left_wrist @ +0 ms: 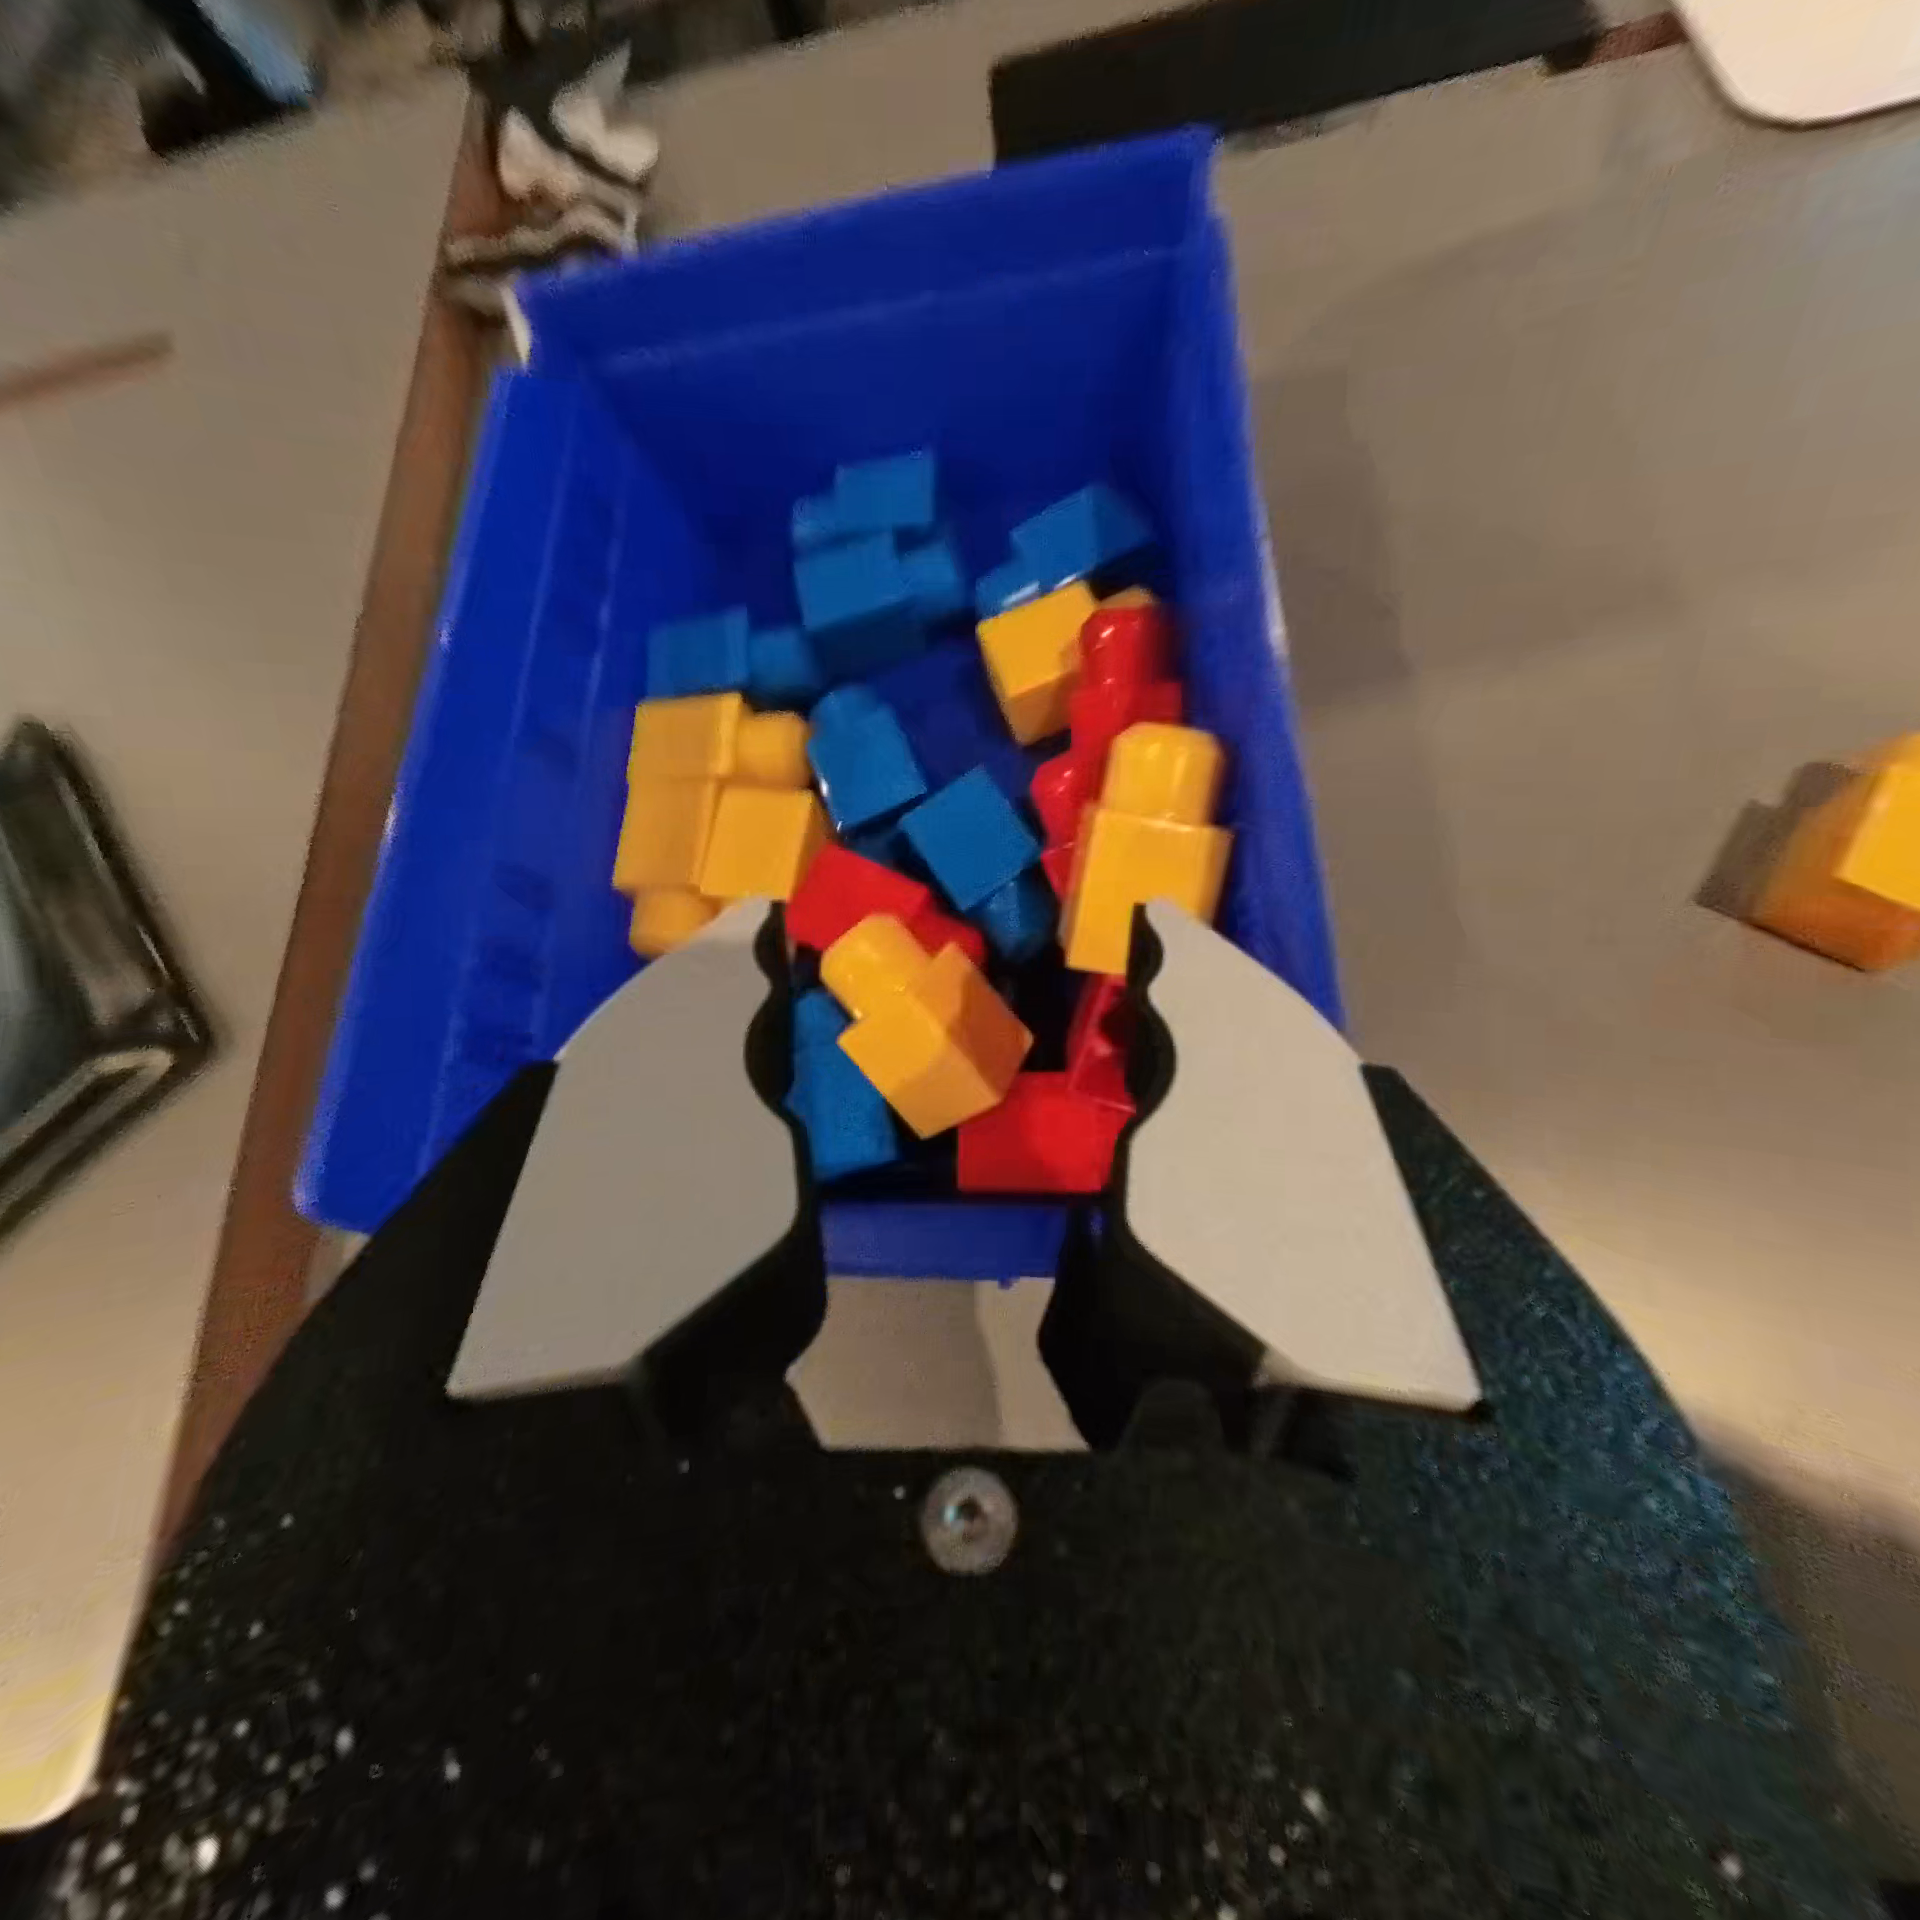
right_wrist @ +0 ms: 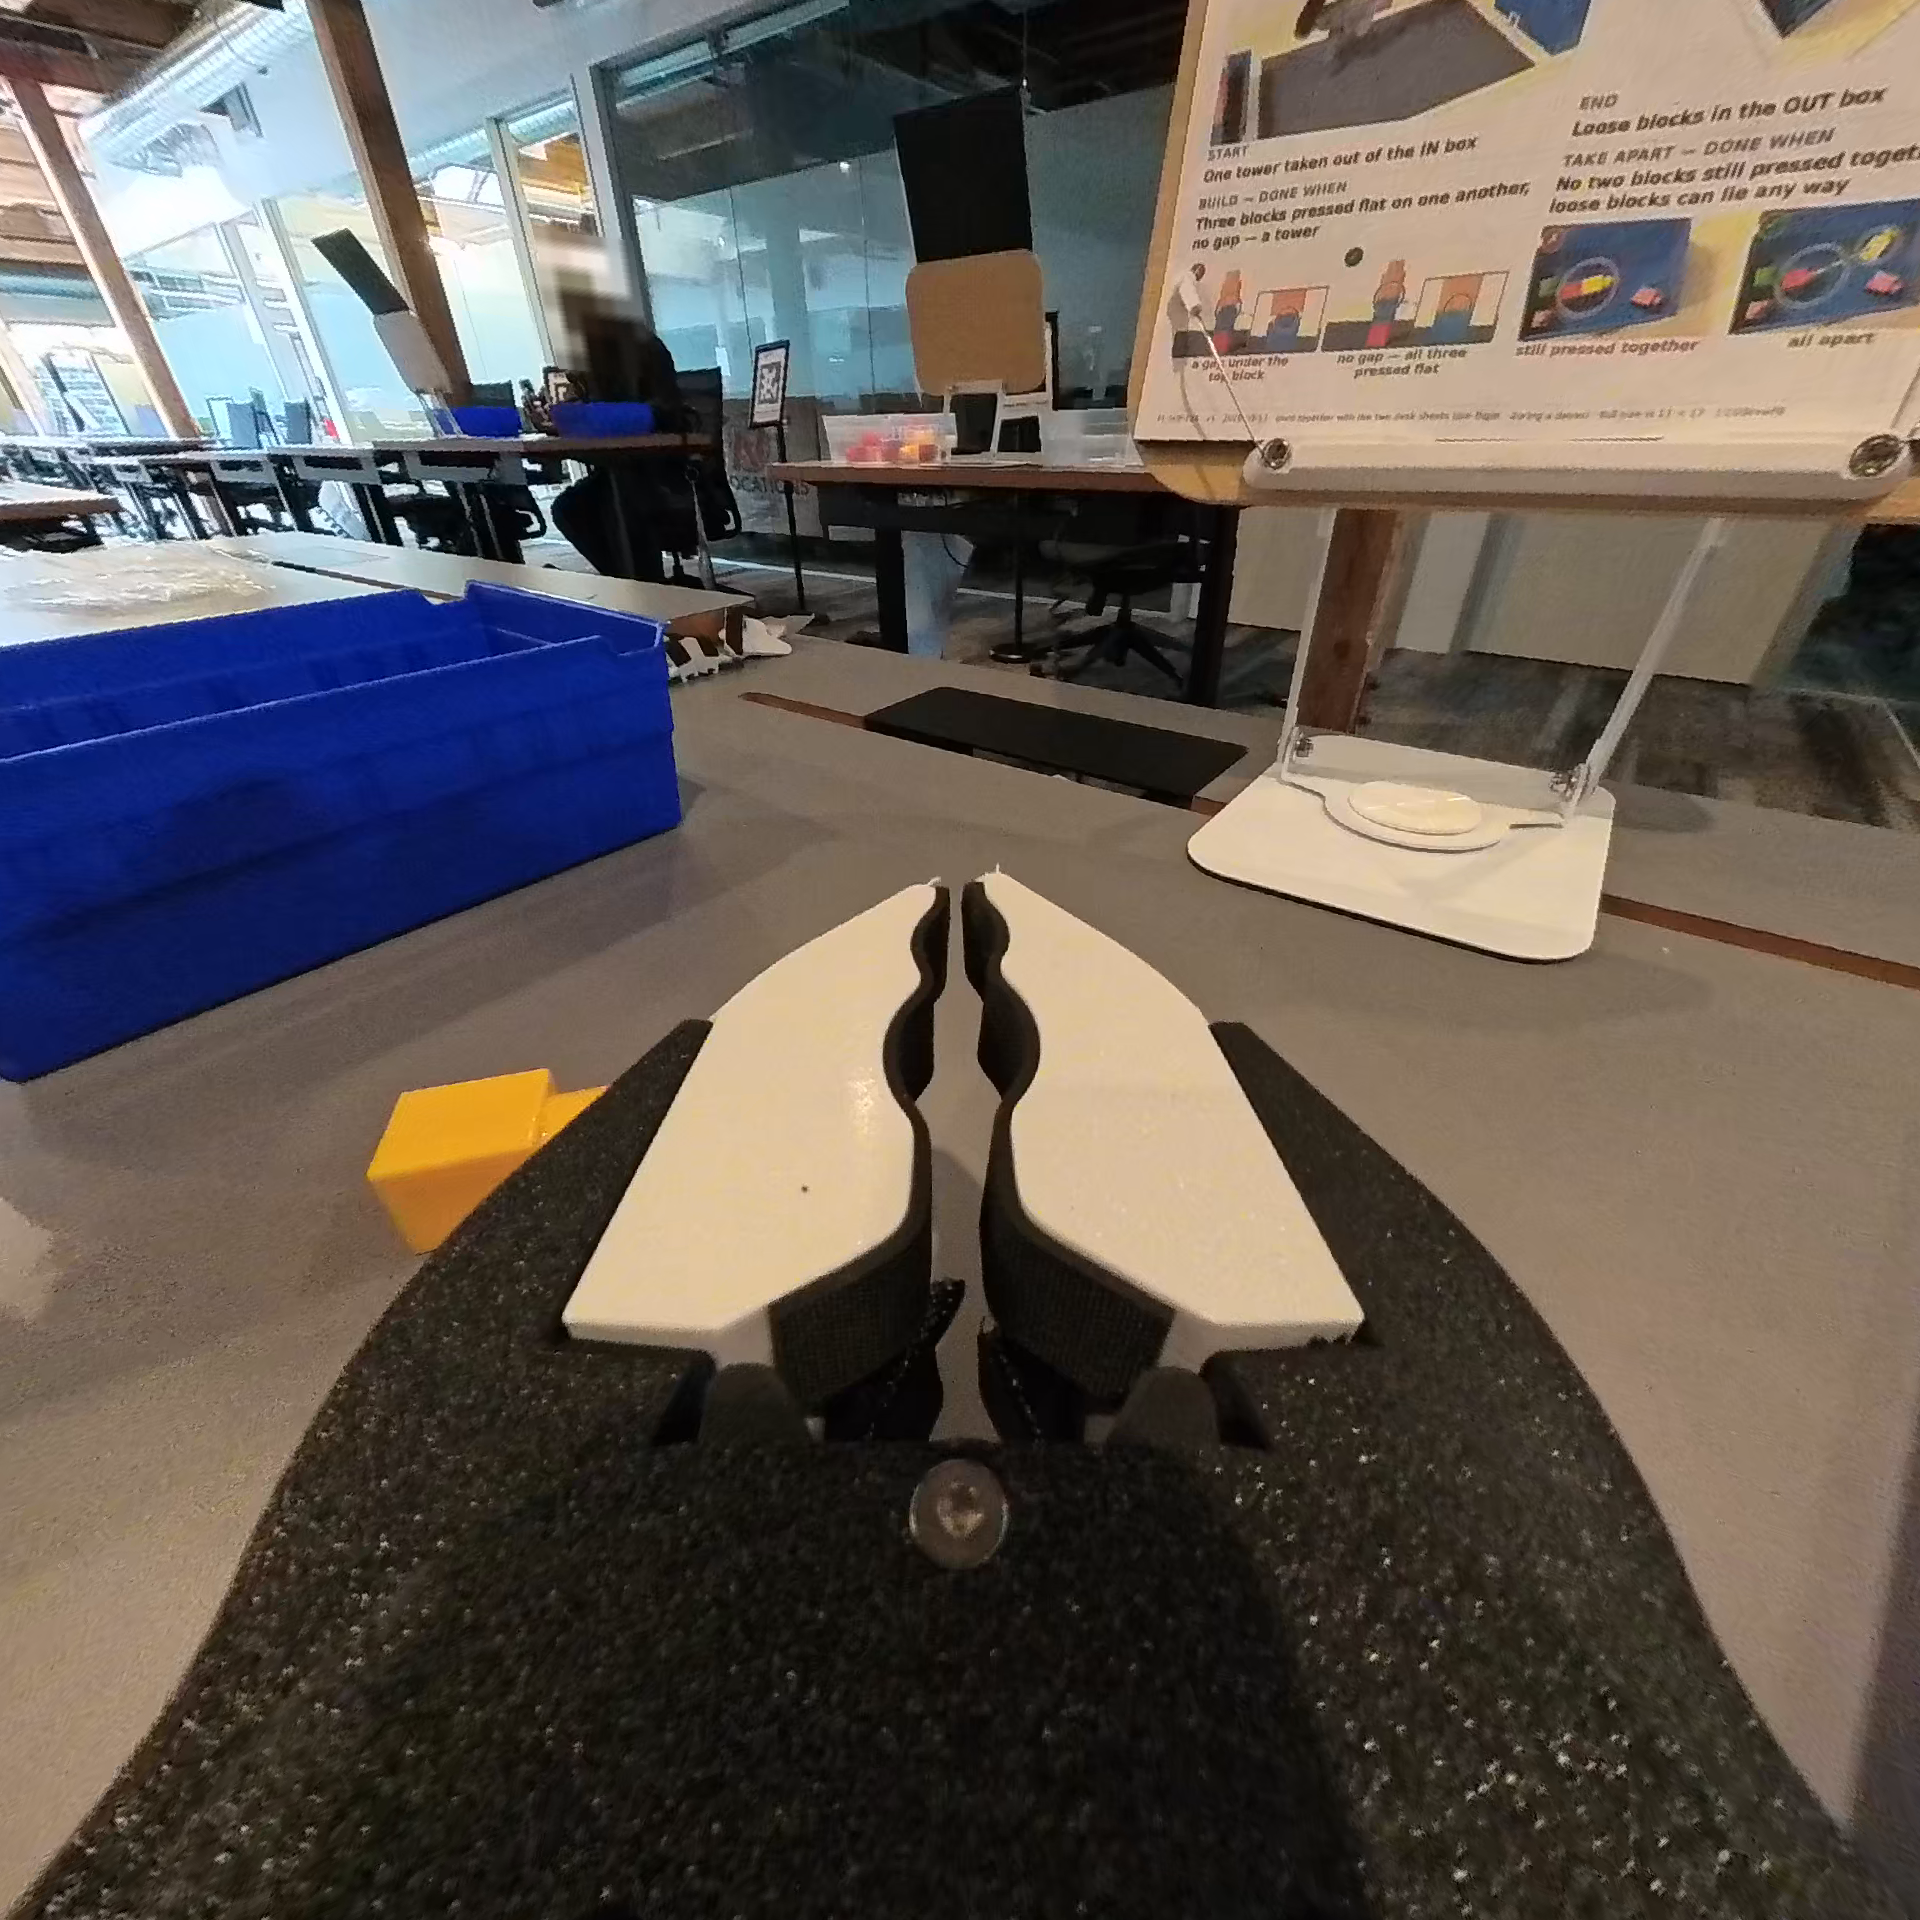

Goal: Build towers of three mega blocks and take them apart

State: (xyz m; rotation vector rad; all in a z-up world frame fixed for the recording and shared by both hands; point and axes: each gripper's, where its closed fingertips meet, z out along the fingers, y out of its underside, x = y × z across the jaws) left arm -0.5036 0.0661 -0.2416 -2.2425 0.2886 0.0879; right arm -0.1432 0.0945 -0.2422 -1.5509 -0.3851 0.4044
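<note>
The left wrist view is smeared with blur, so the edges of the blue bin point(left_wrist: 582, 790) and the things around it are hard to make out. The near end of the bin is covered by the left tool point(left_wrist: 951, 920), and its fingers point(left_wrist: 665, 1122) hide part of the pile of blocks point(left_wrist: 914, 821) inside the bin: yellow, blue and red ones lying loose at all angles. Whether any of them are pressed together cannot be told. A yellow block point(left_wrist: 930, 1034) lies tilted on top of the pile, between the two fingers but touching neither. The left tool hangs over the near end of the bin, tipped down into it, spread wide and gripping nothing. To the right of the bin, well apart from it, yellow blocks point(left_wrist: 1849, 862) sit on the grey counter point(left_wrist: 1507, 520), cut off by the picture's edge.

In the right wrist view the right tool point(right_wrist: 956, 888) lies low and level over the counter point(right_wrist: 1455, 1091), right of the bin point(right_wrist: 312, 821), its fingertips clenched almost together with nothing between them. A yellow block point(right_wrist: 457, 1153) stands on the counter in front of the bin, half hidden behind the tool's black body. Right of the bin, a white stand point(right_wrist: 1403, 852) carries an instruction sheet point(right_wrist: 1538, 229), cut off at the top and right
</note>
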